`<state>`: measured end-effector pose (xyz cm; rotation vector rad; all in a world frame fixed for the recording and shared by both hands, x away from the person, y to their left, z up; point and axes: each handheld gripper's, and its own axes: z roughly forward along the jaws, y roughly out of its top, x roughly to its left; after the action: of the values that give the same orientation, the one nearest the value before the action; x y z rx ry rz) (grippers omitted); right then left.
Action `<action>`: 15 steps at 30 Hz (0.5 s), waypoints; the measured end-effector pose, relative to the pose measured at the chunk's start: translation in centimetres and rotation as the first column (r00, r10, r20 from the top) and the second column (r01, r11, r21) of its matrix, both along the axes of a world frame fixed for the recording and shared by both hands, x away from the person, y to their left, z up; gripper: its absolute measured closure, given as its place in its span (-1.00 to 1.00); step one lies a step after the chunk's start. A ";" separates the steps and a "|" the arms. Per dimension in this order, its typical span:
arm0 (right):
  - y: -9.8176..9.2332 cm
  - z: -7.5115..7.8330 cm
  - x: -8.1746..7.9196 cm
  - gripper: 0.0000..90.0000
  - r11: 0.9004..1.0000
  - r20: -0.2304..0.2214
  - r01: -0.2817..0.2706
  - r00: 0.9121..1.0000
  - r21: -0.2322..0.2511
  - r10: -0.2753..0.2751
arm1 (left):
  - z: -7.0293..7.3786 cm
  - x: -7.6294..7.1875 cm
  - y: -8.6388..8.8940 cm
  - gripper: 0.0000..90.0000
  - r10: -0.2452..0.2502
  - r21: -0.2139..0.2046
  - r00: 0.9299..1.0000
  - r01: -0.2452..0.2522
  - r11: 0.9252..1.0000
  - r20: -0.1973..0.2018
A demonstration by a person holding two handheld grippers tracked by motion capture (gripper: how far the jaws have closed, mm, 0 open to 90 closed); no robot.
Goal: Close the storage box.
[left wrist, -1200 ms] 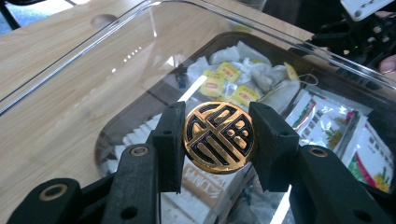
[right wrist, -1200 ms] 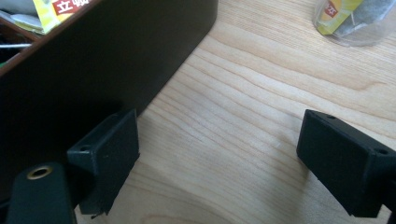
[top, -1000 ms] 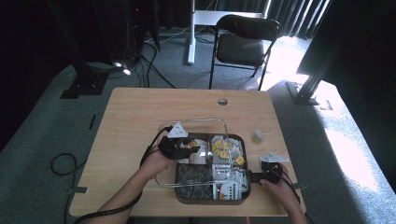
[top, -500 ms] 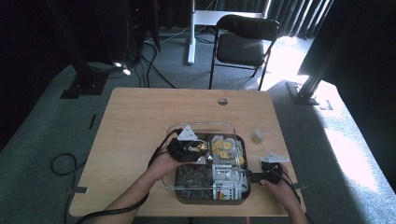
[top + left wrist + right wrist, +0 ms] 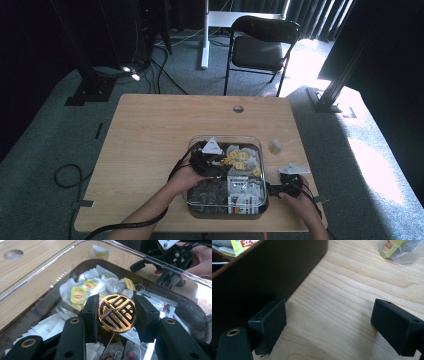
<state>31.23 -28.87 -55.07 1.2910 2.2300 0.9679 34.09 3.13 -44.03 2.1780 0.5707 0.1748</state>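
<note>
My left gripper point(image 5: 117, 316) is shut on the round gold-and-black knob point(image 5: 117, 310) of a clear lid point(image 5: 45, 272). It holds the lid just over a dark box point(image 5: 225, 212), tilted, with the far edge lying past the box. In the box lie yellow-tagged tea bags point(image 5: 78, 295) and other packets. In the high view the left gripper point(image 5: 217, 161) is above the box's middle left. My right gripper point(image 5: 272, 189) rests open on the table beside the box's right wall point(image 5: 274, 267), nothing between its fingers point(image 5: 270, 322).
A loose tea bag in a clear wrapper point(image 5: 275, 146) lies on the wooden table point(image 5: 150, 135) right of the box, also at top right in the right gripper view point(image 5: 398, 250). A cable hole point(image 5: 238, 108) sits near the far edge. A chair point(image 5: 262, 47) stands beyond.
My left gripper has carried the lid to the right, from the box's left edge to over its middle. The right gripper has stayed put.
</note>
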 end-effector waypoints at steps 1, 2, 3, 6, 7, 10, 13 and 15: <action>0.0 0.0 0.0 -0.72 1.000 0.000 0.000 1.000 0.000 0.000 | -0.1 0.0 -0.1 0.31 0.000 0.001 1.000 0.000 1.000 0.000; 0.0 0.0 0.0 -0.72 1.000 0.000 0.000 1.000 0.000 0.000 | -0.2 0.0 -0.3 0.31 -0.004 0.005 1.000 0.004 1.000 -0.002; 0.0 0.0 0.0 -0.72 1.000 0.000 0.000 1.000 0.000 0.000 | -0.2 0.0 -0.3 0.31 -0.007 0.007 1.000 0.007 1.000 -0.004; 0.0 0.0 0.0 -0.72 1.000 0.000 0.000 1.000 0.001 0.000 | -0.5 0.1 -0.5 0.31 -0.010 0.006 1.000 0.010 1.000 -0.016; 0.0 0.0 0.0 -0.72 1.000 0.001 -0.001 1.000 0.001 0.001 | -0.6 0.1 -0.6 0.31 -0.008 0.005 1.000 0.008 1.000 -0.016; 0.0 0.0 0.0 -0.72 1.000 0.000 0.000 1.000 0.002 0.000 | -0.9 0.1 -0.8 0.31 -0.005 -0.001 1.000 0.005 1.000 -0.023; 0.0 0.0 0.0 -0.72 1.000 -0.001 0.000 1.000 0.002 0.000 | -1.2 0.1 -0.9 0.31 -0.004 0.000 1.000 0.004 1.000 -0.026; 0.0 0.0 0.0 -0.72 1.000 0.000 0.000 1.000 0.001 0.000 | -1.4 0.2 -1.0 0.31 -0.006 0.010 1.000 0.006 1.000 -0.029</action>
<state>31.23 -28.88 -55.07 1.2919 2.2299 0.9692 34.29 2.17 -45.47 2.1948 0.5804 0.1438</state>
